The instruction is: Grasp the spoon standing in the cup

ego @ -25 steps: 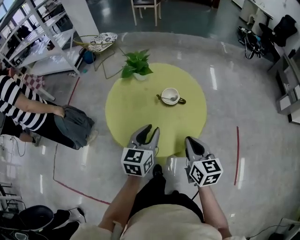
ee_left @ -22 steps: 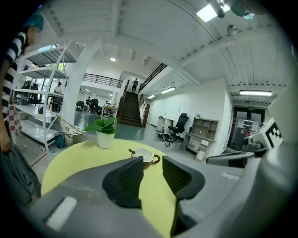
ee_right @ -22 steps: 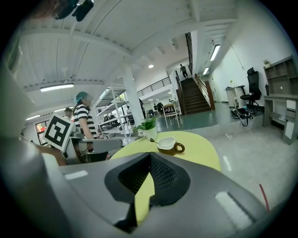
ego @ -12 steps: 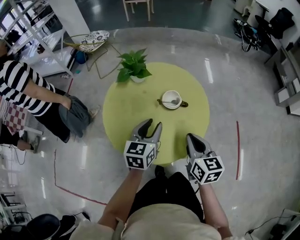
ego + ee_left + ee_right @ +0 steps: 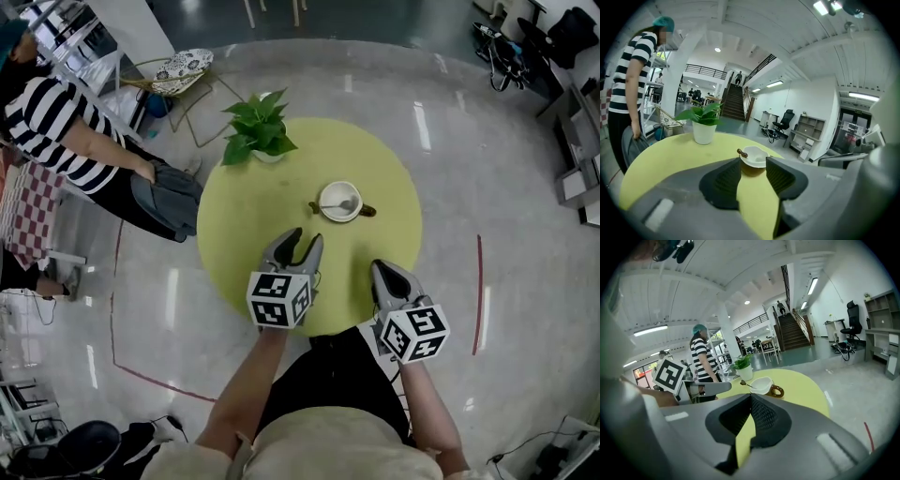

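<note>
A white cup (image 5: 340, 201) with a brown handle stands on the round yellow table (image 5: 253, 216), right of centre. The spoon (image 5: 328, 205) leans in it, its dark handle end pointing left. My left gripper (image 5: 305, 242) hovers over the table's near part, short of the cup, and its jaws are opening with nothing between them. In the left gripper view the cup (image 5: 755, 156) and spoon tip (image 5: 739, 151) show beyond the gripper's (image 5: 753, 164) spread fingers. My right gripper (image 5: 380, 269) is at the near right edge, shut and empty. Its own view shows the cup (image 5: 762, 385) ahead.
A potted plant (image 5: 258, 131) stands at the table's far left edge. A person in a striped shirt (image 5: 56, 117) stands left of the table beside shelving. A red line (image 5: 478, 291) marks the floor at the right. Chairs and desks lie farther off.
The left jaws have spread wider. Both grippers sit a little farther over the table, nearer the cup. The person in stripes has shifted at the left.
</note>
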